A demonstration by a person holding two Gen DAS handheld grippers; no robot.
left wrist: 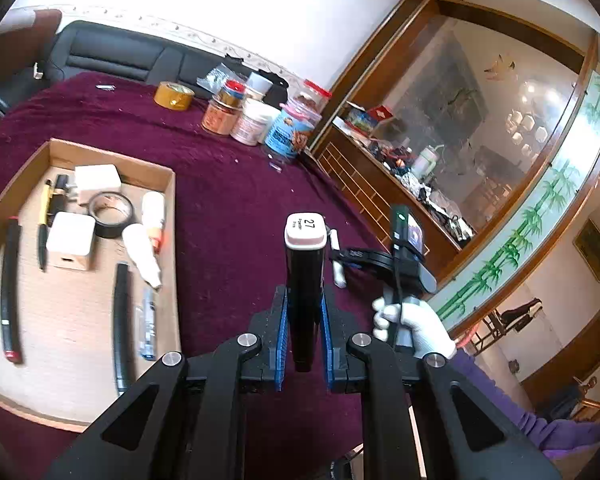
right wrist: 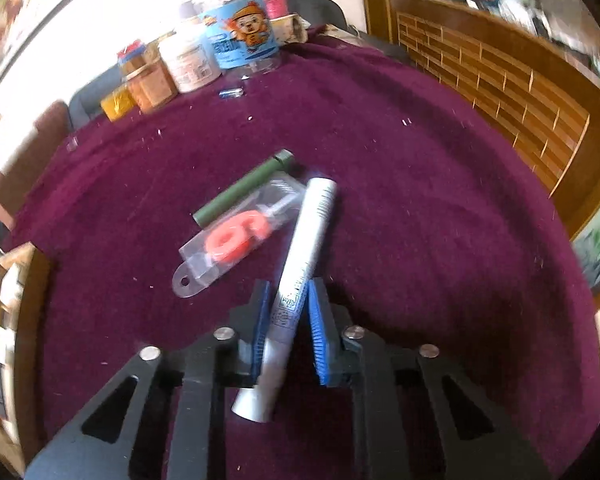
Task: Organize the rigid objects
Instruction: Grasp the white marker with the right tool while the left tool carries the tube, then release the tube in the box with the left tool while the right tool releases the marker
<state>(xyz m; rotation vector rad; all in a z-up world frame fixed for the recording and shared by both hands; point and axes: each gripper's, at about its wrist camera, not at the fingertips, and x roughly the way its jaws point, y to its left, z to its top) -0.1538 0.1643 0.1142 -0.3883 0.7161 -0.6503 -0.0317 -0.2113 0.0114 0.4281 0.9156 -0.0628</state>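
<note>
Jars (left wrist: 260,116) crowd the far cloth; left gripper (left wrist: 304,312) clamps a black marker (left wrist: 306,280), right gripper (right wrist: 288,308) a silver pen (right wrist: 300,264)

A broad bare stretch of the maroon tabletop (left wrist: 228,184) lies open between the cardboard tray (left wrist: 168,216) near its left edge and the cluster of jars (left wrist: 260,116) along the far edge. The tray's floor is crowded, with bare cardboard mainly at its near end. Mid-tabletop, a green tube (right wrist: 242,190) and a clear packet (right wrist: 236,236) lie touching, with bare cloth to their right
</note>
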